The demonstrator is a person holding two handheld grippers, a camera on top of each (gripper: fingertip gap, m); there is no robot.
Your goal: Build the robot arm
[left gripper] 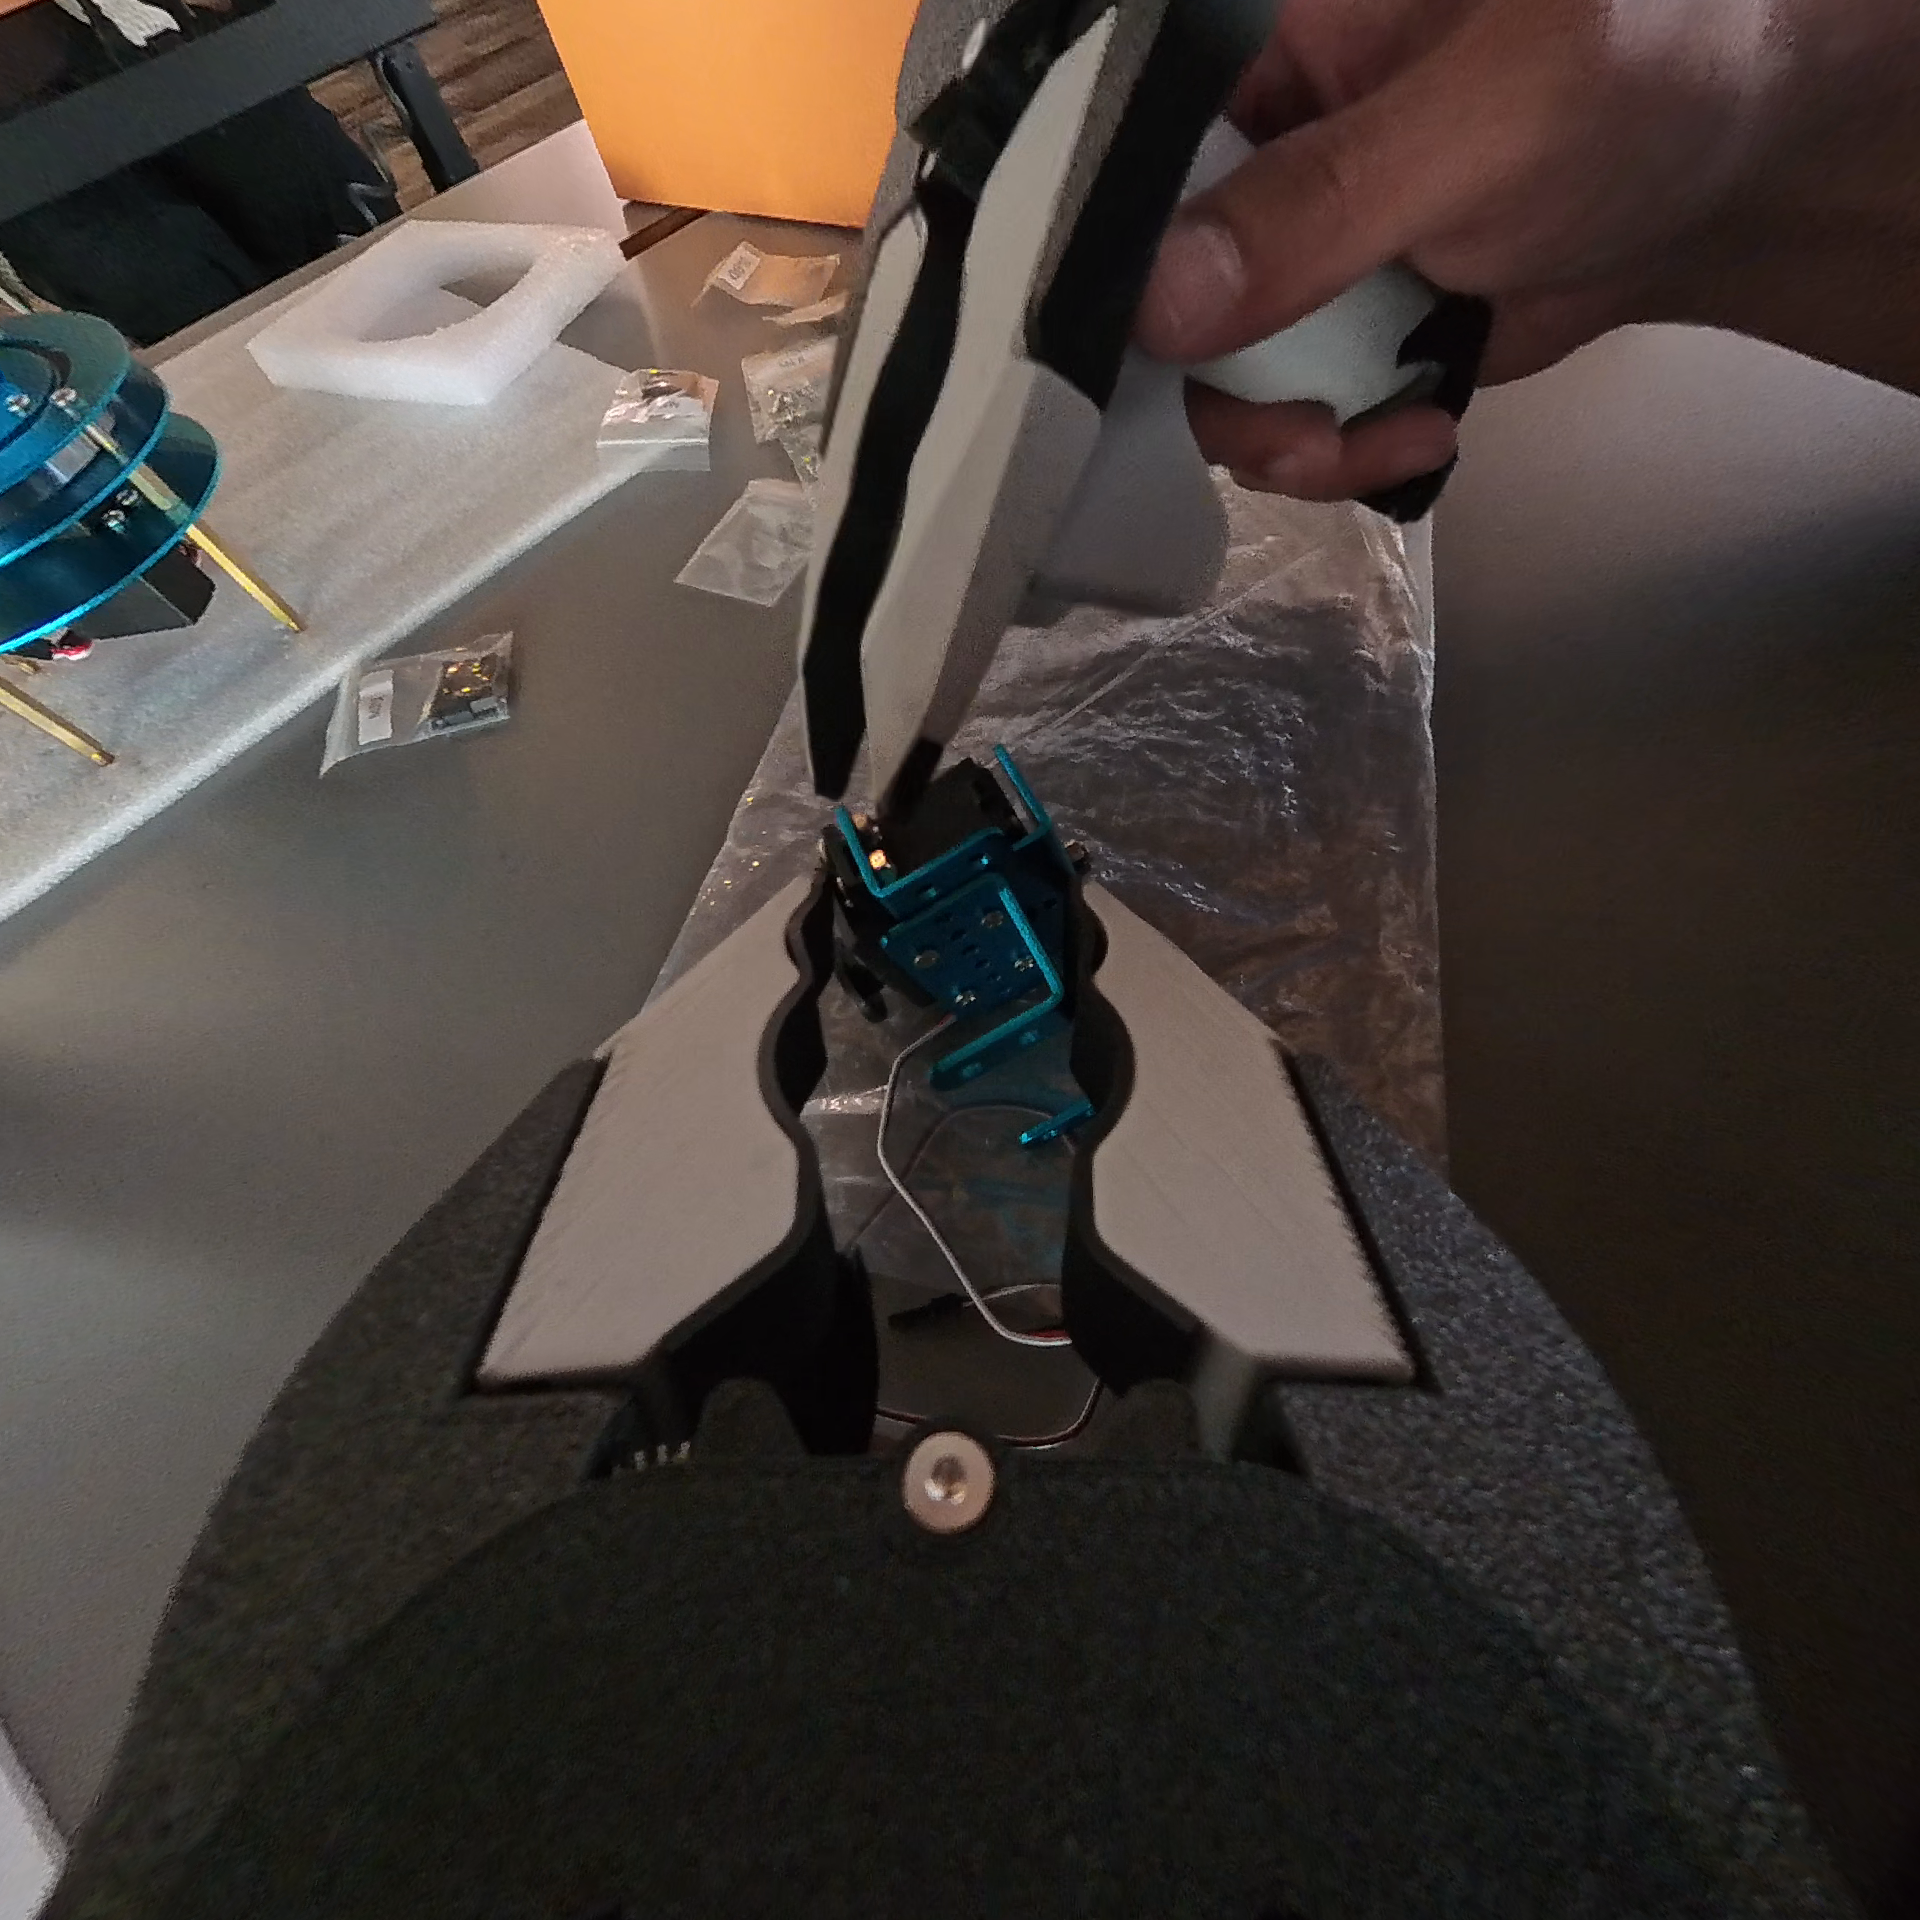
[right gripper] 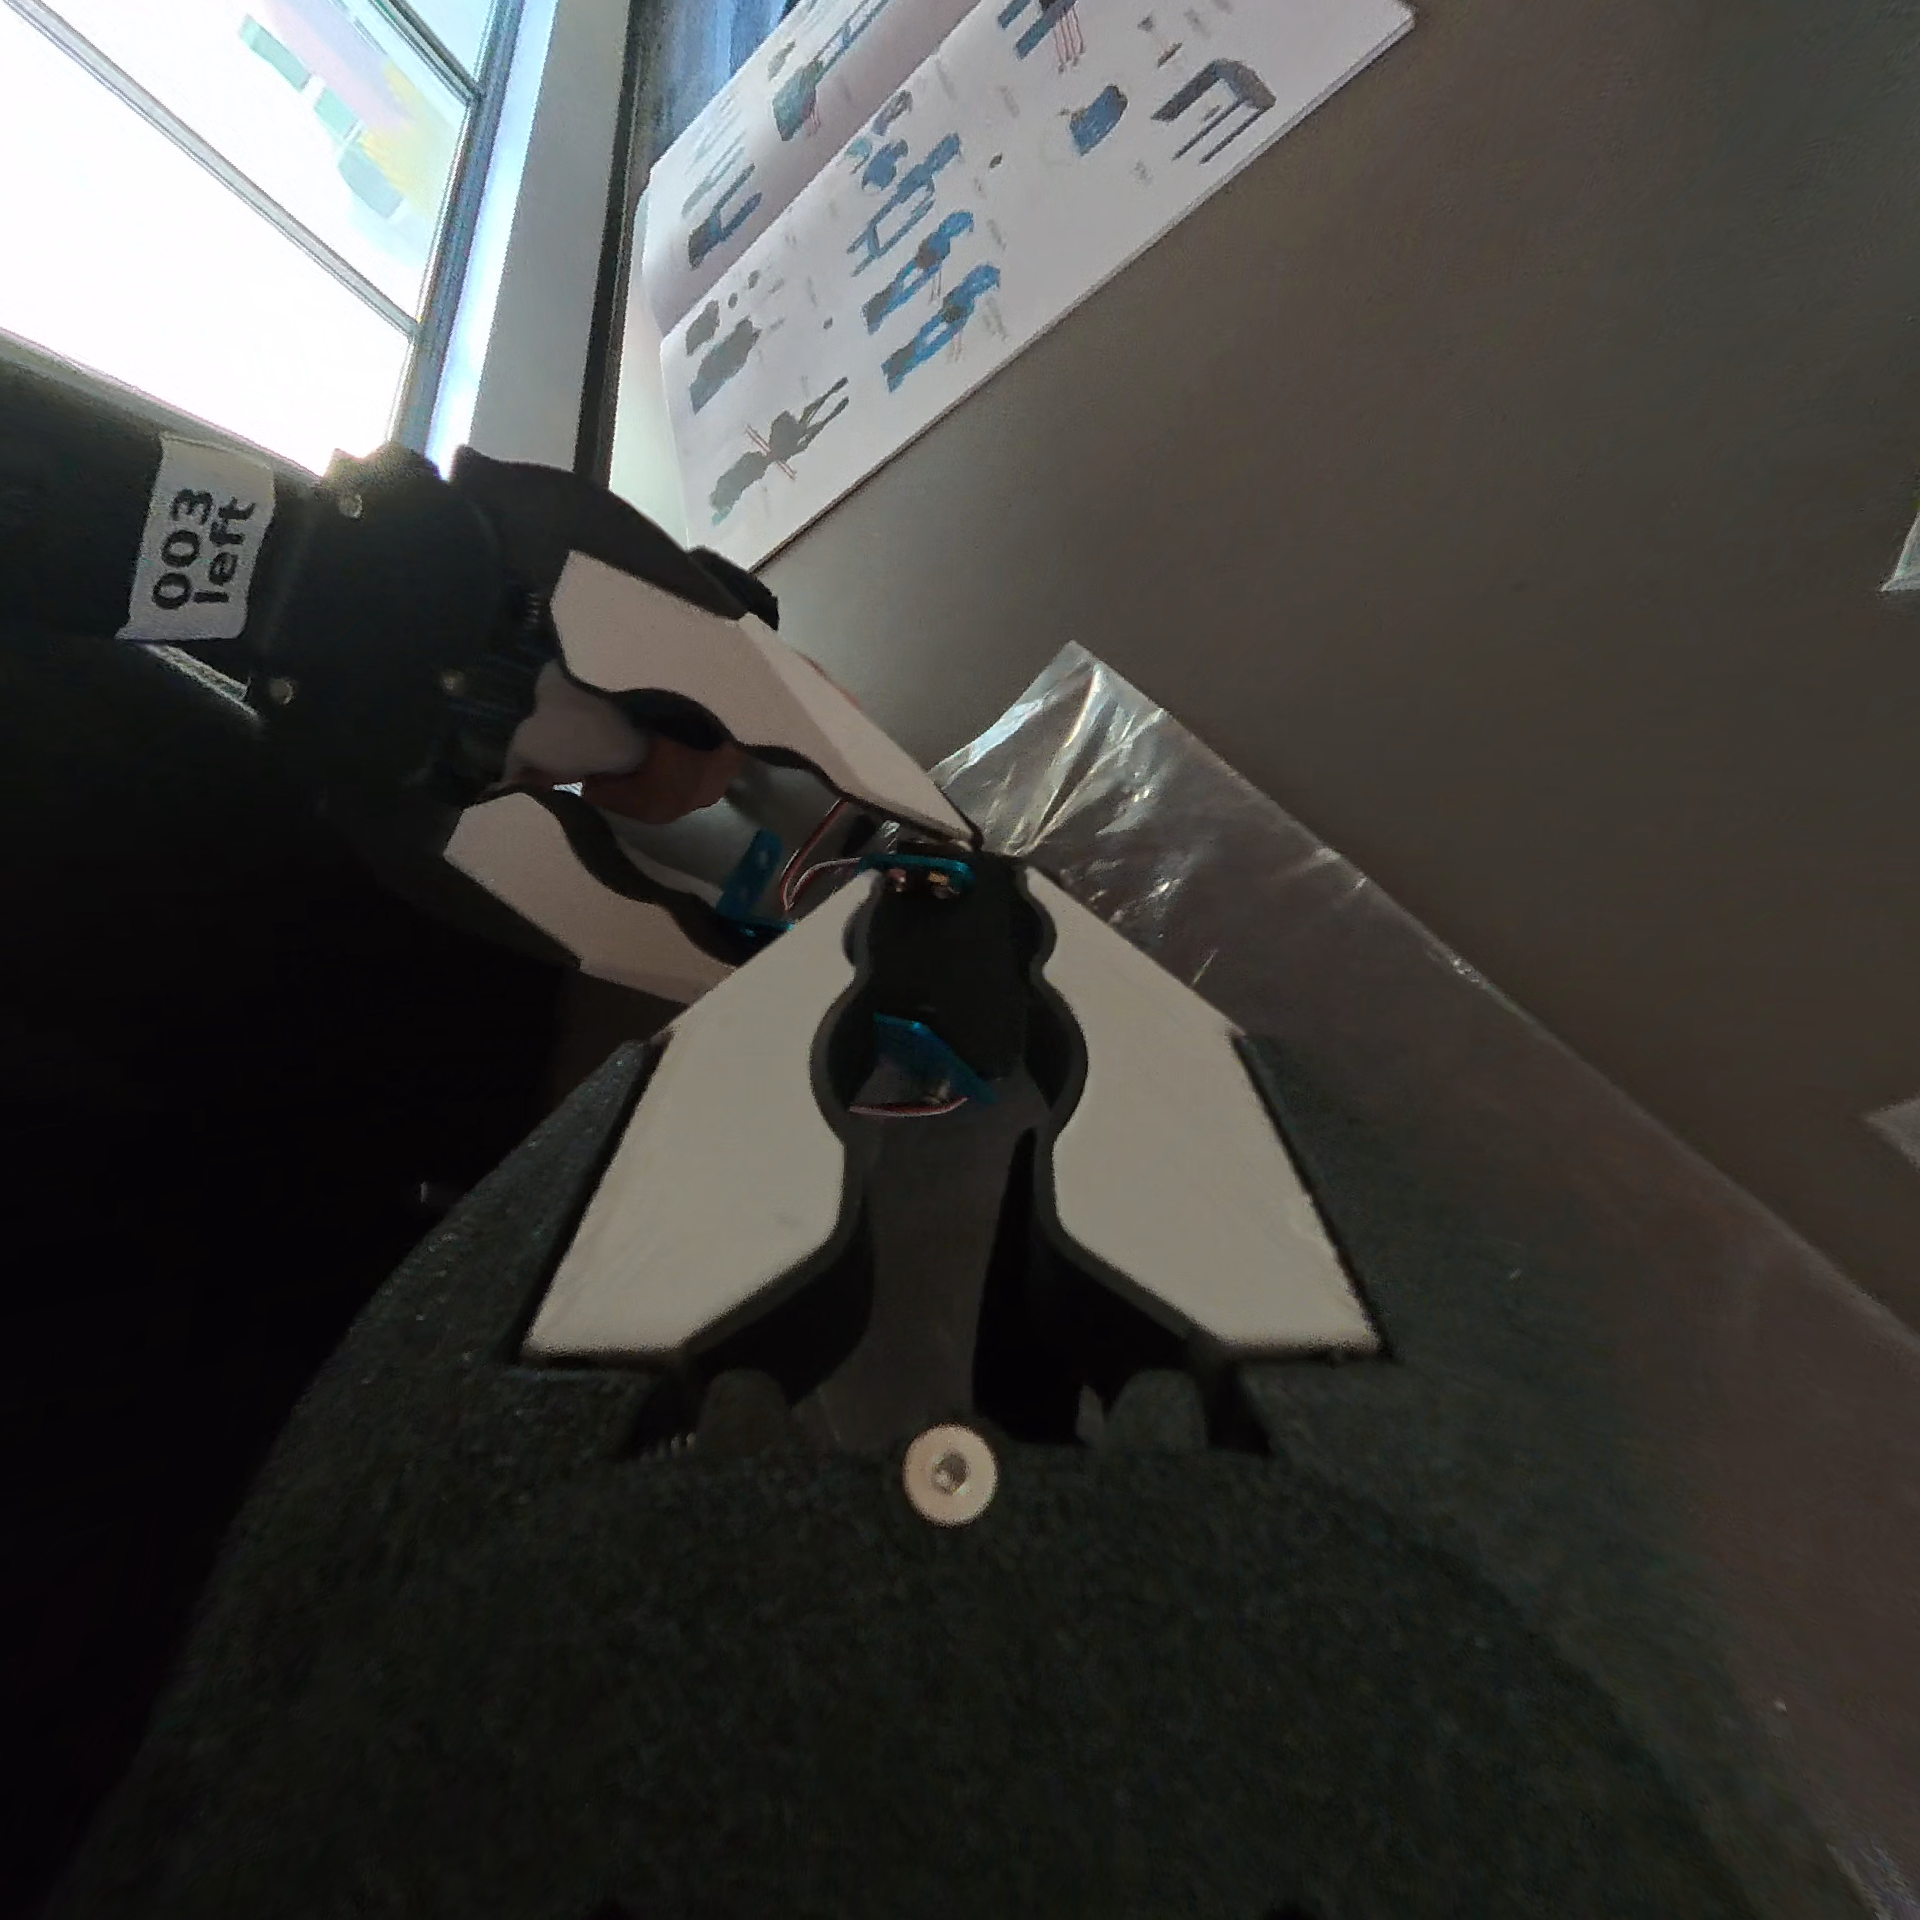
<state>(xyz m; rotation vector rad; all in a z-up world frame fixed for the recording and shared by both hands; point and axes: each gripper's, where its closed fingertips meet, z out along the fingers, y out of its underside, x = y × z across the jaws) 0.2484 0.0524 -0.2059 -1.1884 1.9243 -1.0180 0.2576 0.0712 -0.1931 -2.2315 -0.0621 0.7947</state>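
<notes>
We see a big grey worktop [left gripper: 312,1091] with a crinkly clear plastic bag [left gripper: 1247,727] lying on it in the middle. Far on the left sits a white foam frame [left gripper: 416,312], and at the left edge stands a stack of round blue see-through plates [left gripper: 73,468] on thin gold legs. In the right wrist view an open booklet [right gripper: 935,208] with blue drawings lies far off on the worktop. A few small clear packets [left gripper: 426,696] of parts lie between the foam and the bag. Our left gripper [left gripper: 951,904] has its fingers closed around a blue metal bracket piece [left gripper: 966,935] with a black block in it, held just over the bag. Thin wires [left gripper: 935,1195] hang from the piece toward us. Our right gripper [left gripper: 868,795] comes down from above, held by a hand [left gripper: 1455,239]. Its fingers are nearly together, with the tips at the far top edge of the blue piece, by a small gold screw. We cannot tell if they pinch it or only touch it.
</notes>
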